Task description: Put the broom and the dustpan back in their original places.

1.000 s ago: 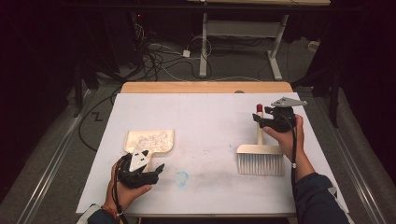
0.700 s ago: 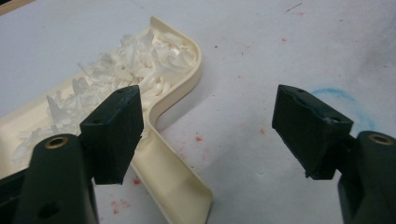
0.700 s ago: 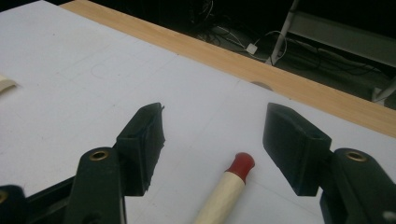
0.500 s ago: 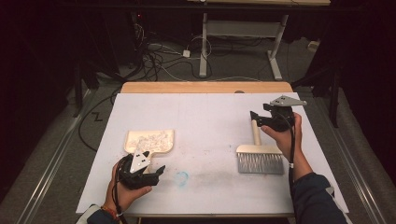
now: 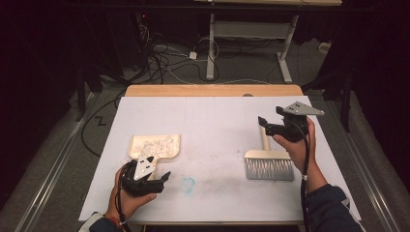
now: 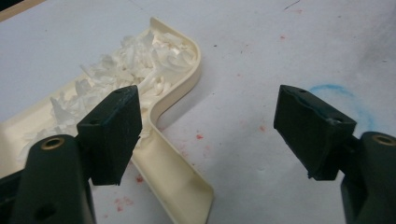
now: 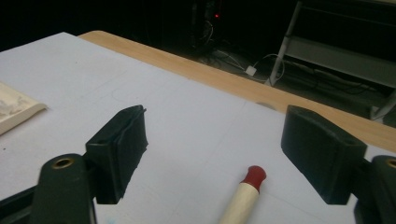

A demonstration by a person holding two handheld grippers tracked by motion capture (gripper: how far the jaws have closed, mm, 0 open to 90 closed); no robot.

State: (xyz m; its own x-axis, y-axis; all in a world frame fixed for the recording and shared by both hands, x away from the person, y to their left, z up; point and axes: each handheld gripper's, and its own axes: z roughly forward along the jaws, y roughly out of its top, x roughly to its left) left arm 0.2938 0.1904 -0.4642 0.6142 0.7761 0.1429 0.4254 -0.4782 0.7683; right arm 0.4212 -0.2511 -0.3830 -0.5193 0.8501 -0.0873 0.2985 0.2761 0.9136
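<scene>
Since the earlier frame the right hand-held gripper (image 5: 263,123) has lifted off the brush (image 5: 269,164), its jaws just opening. High view: the brush lies on the desk (image 5: 217,121); the left hand-held gripper (image 5: 162,178), spread, sits beside the dustpan (image 5: 154,146). Left gripper view: jaws wide over the dustpan handle (image 6: 173,172), shreds (image 6: 126,74) in the pan. Right gripper view: jaws apart above the red-tipped handle (image 7: 246,191).

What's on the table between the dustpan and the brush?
In the high view, only bare white table with a small blue scribble lies between the dustpan and the brush.

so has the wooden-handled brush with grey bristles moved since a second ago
No. The wooden-handled brush with grey bristles lies at the same spot right of the blue scribble; the right gripper, jaws just opened, has let go.
</scene>
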